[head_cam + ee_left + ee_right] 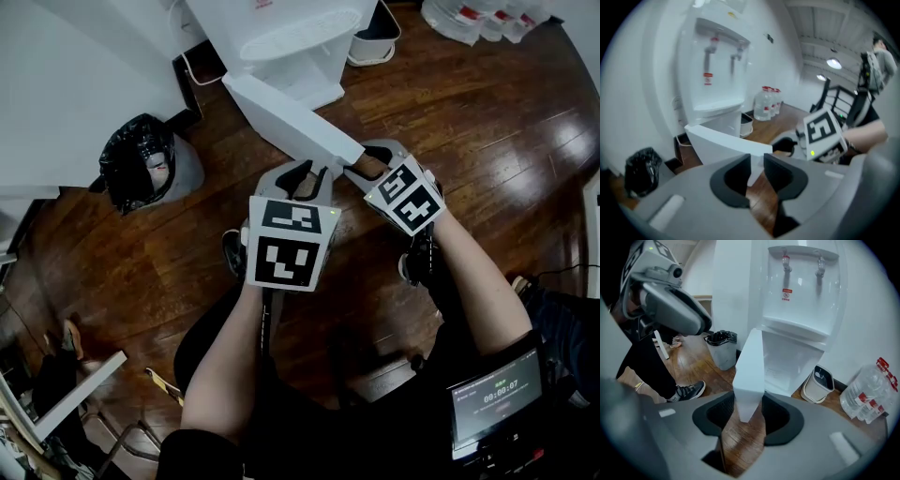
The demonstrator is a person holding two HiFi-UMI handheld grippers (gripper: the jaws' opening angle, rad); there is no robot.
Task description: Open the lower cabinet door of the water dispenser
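Wood floor (487,122); cabinet door (291,122) edge tight between left gripper (757,165) and right gripper (749,407) fingers.

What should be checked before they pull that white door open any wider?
1. Cabinet door swung out from the water dispenser: ok.
2. Right gripper fingers clamped on the door's edge: ok.
3. Left gripper fingers clamped on the door's end: ok.
4. Trash bin standing apart from the door: ok.
5. How much wider the hinge allows: cannot tell.
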